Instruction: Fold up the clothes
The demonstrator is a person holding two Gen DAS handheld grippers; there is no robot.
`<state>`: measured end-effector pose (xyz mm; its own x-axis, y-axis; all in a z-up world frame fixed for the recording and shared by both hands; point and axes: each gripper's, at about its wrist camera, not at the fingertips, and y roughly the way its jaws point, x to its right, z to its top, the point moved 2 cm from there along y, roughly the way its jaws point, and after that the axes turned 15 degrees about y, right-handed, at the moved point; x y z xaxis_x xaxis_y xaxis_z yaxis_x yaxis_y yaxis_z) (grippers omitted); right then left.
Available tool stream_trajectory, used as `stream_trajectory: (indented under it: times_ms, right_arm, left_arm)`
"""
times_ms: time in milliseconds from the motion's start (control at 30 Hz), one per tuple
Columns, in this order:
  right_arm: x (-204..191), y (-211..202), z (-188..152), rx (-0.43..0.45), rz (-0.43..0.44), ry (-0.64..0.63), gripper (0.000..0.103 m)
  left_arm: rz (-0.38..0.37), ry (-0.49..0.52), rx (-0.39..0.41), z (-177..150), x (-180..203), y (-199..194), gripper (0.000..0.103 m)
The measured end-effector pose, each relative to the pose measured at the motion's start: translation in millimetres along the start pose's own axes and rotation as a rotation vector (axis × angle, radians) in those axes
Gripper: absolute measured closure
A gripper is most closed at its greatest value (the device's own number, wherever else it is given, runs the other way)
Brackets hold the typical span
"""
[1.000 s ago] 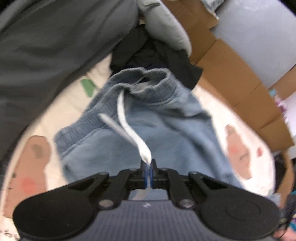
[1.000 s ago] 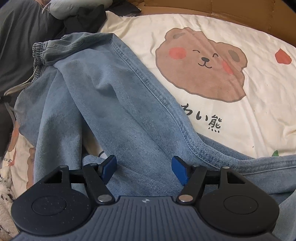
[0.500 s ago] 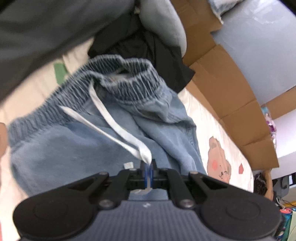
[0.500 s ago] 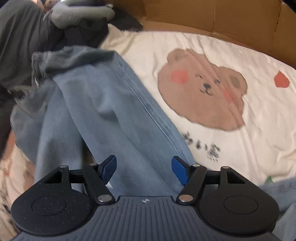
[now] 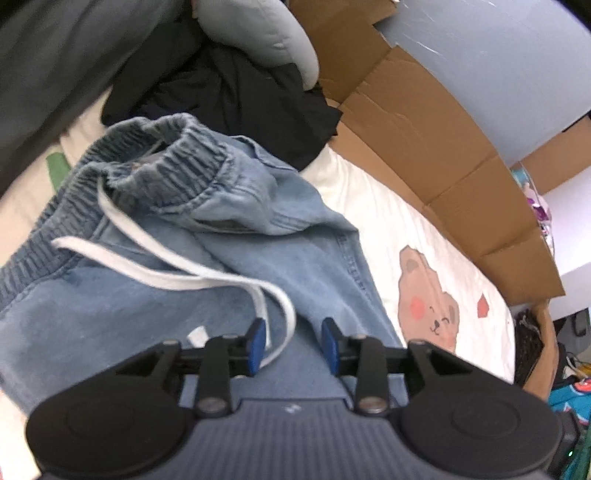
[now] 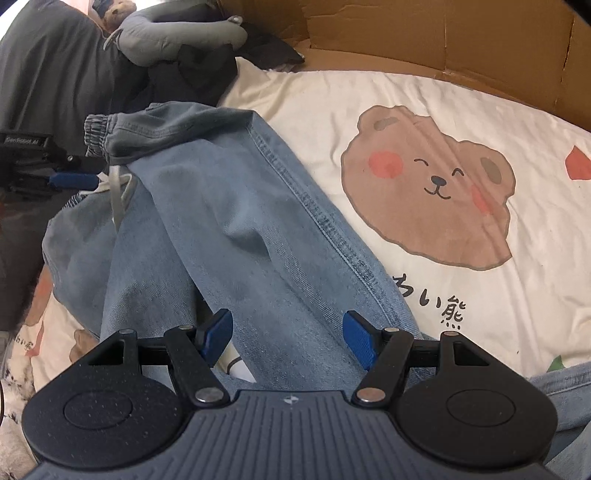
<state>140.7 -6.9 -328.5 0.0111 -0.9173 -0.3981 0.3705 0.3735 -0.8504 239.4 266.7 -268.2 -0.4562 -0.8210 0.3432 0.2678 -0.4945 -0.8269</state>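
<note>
The left gripper (image 5: 291, 341), which was pinching the white drawstring (image 5: 177, 275) a moment ago, is now standing with its jaws parted and the cord lying slack between them, so the jeans (image 6: 236, 221) are resting free on the bear-print sheet (image 6: 424, 96), waistband toward the far edge by the cardboard (image 6: 443, 33). The right gripper (image 6: 288, 338) is hovering wide open over a trouser leg, gripping nothing, so I judge folding is barely starting. Japanese characters are showing under the bear (image 6: 428, 184), and "GenRobot.AI" on the other tool.
</note>
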Motion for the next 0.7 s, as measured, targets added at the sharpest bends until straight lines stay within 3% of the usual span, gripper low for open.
stream_trajectory:
  times_ms: [367,700]
  right_arm:
    - [-15.8,2.2,-2.3,0.002,0.025,-0.008,0.031]
    - [-26.5,8.8,-8.2,-0.008,0.015,-0.034,0.031]
  left_arm:
    - [0.159,-0.089,0.0,-34.5,-49.6,-50.7,0.067]
    - [0.308,-0.24,0.033,-78.9,-100.2,-87.6,0.066]
